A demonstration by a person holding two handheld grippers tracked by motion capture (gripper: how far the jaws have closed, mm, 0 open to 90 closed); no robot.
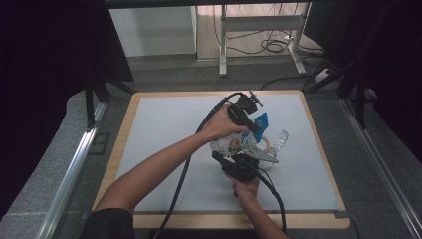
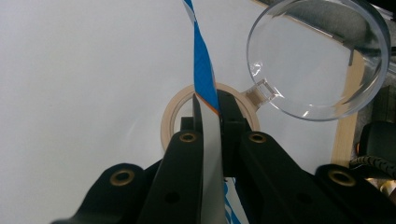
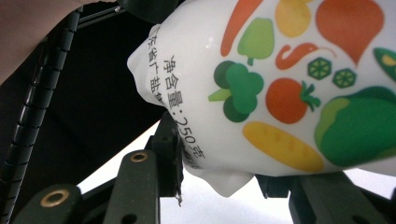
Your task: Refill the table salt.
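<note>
A white pouch [image 1: 230, 145] printed with coloured vegetables [image 3: 280, 84] is held up over the middle of the table between both grippers. My left gripper [image 1: 256, 127] comes in from above and is shut on the pouch's blue-and-white top edge [image 2: 203, 70]. From the near side, my right gripper [image 1: 235, 158] has its jaws closed around the pouch's lower end, whose white corner [image 3: 224, 184] hangs between them. Chinese print and "250" run along that end.
A beige tape ring [image 2: 170, 116] lies on the white mat [image 1: 164, 129] under the pouch, with a clear round lid [image 2: 317, 56] touching it on the right. The wooden table edge [image 1: 323, 149] runs close behind the lid. Cables trail from both grippers.
</note>
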